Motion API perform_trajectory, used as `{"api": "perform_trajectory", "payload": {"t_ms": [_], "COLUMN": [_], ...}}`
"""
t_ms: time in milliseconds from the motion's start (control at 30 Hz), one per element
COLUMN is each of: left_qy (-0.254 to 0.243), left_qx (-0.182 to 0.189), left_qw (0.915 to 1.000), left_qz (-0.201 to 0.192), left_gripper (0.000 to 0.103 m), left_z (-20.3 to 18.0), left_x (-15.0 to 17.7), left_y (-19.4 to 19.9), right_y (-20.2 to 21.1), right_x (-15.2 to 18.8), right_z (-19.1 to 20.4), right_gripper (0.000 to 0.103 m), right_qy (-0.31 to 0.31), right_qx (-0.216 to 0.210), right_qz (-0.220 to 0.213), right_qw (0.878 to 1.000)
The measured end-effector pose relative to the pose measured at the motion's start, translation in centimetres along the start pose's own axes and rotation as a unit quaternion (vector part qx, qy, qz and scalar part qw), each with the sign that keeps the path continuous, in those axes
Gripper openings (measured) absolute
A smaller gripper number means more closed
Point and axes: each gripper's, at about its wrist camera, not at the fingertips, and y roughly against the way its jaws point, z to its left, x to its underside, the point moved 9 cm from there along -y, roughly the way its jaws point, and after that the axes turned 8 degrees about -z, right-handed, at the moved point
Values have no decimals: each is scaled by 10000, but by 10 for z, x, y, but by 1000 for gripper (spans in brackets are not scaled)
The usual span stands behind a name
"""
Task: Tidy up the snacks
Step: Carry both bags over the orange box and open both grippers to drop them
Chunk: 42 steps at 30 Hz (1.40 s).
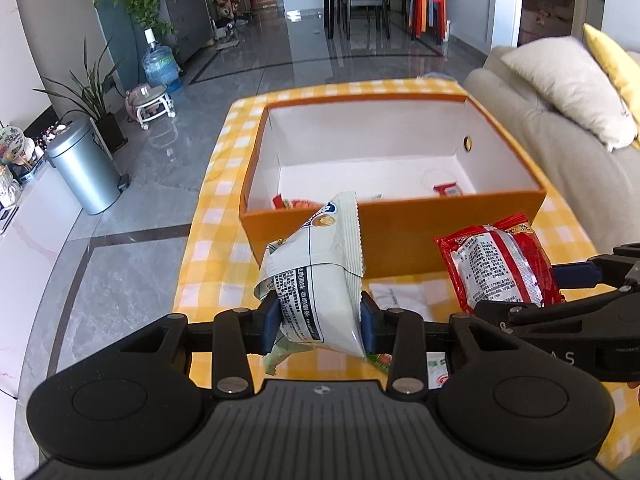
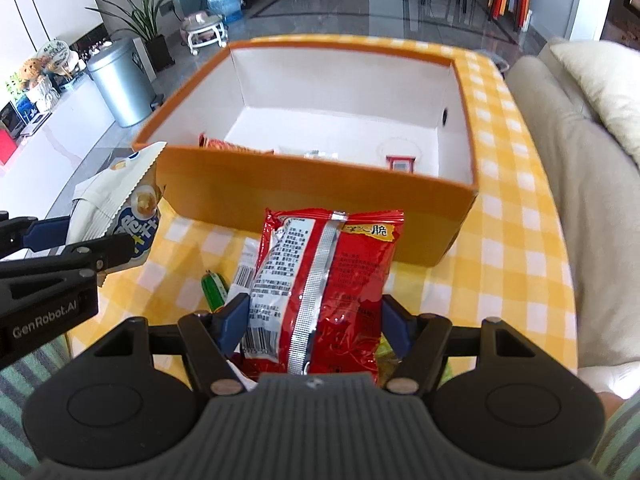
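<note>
My left gripper (image 1: pixel 320 320) is shut on a white snack bag (image 1: pixel 316 272), held above the yellow checked tablecloth (image 1: pixel 216 240) in front of the orange box (image 1: pixel 400 236). In the right wrist view that white snack bag (image 2: pixel 120 200) hangs at the left with the left gripper (image 2: pixel 76 240) on it. My right gripper (image 2: pixel 314 320) is shut on a red snack bag (image 2: pixel 328 280), which also shows at the right of the left wrist view as the red snack bag (image 1: pixel 500 264). The orange box (image 2: pixel 312 196) stands open with a few small packets (image 2: pixel 400 162) on its white floor.
More packets lie on the tablecloth (image 2: pixel 512 240) under the grippers, among them a green one (image 2: pixel 214 286). A beige sofa (image 1: pixel 560 152) with cushions runs along the right. A metal bin (image 1: pixel 82 164), plants and a water bottle (image 1: pixel 160 64) stand on the floor to the left.
</note>
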Motion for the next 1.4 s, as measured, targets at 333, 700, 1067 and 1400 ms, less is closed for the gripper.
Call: {"api": "perform_trajectory", "payload": {"t_ms": [333, 700, 1067, 1400], "left_qy": [123, 69, -79, -345], "left_qx": [157, 274, 356, 206], "left_qw": [9991, 9975, 9975, 9983], "left_qz": [-365, -650, -599, -430], "left_gripper": [44, 44, 44, 44], "left_z": [-2, -4, -7, 1], "left_x": [-30, -66, -95, -113], "left_y": [12, 3, -33, -75], "right_y": [27, 29, 0, -38], "right_x": [-17, -44, -73, -109], "right_z": [-8, -21, -28, -28], "right_gripper": [67, 67, 67, 67], "right_qy": [-6, -174, -451, -408], "right_qx": [67, 84, 86, 42], "right_qz": [-461, -773, -782, -872], "right_qw": [9989, 9968, 9959, 9953]}}
